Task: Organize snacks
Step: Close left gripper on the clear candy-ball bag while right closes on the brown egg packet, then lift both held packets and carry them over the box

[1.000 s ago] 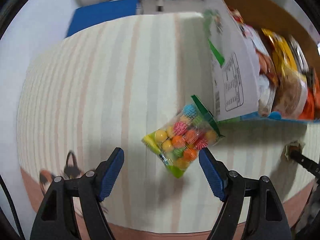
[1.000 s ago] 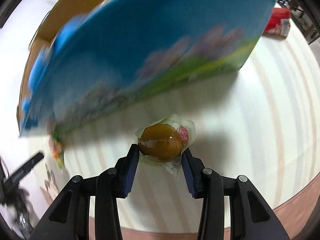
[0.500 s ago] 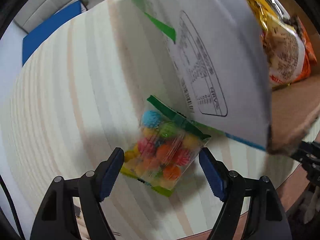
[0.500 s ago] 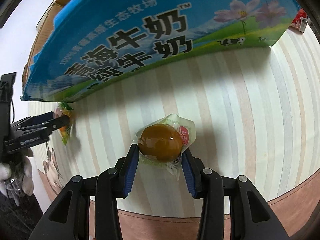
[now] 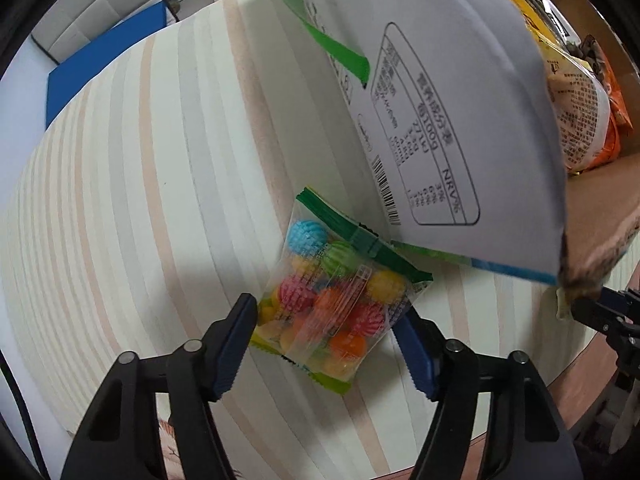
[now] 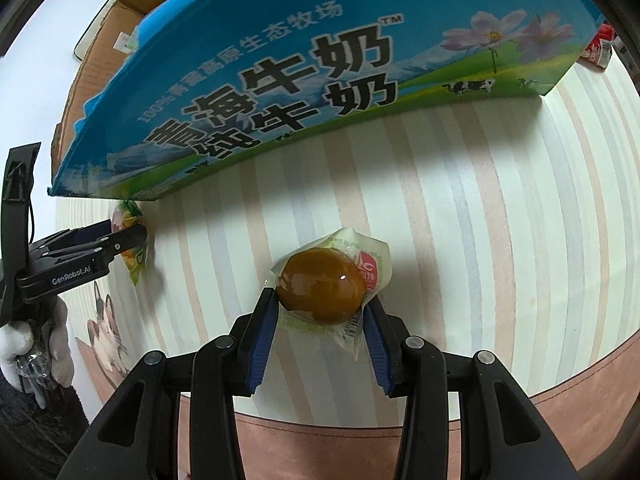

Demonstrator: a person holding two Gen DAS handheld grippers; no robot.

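candy bag (image 5: 332, 300) might squirt out as left hand-held gripper (image 5: 326, 340) closes on its slippery edges; right hand-held gripper (image 6: 320, 312) is clamped on wrapped egg (image 6: 322, 286).

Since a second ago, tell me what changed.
The left tongs dropped over the candy bag and are closing on it, pads at its edges. The right tongs slid sideways along the milk carton box, still clamped on the wrapped egg.

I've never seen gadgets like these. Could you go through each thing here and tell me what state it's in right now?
Left gripper: jaws closing around the candy bag.
Candy bag: sealed, flat on the striped tablecloth.
Right gripper: clamped on the wrapped egg.
Wrapped egg: sealed, held.
Milk carton box: open-topped, snack packets inside.
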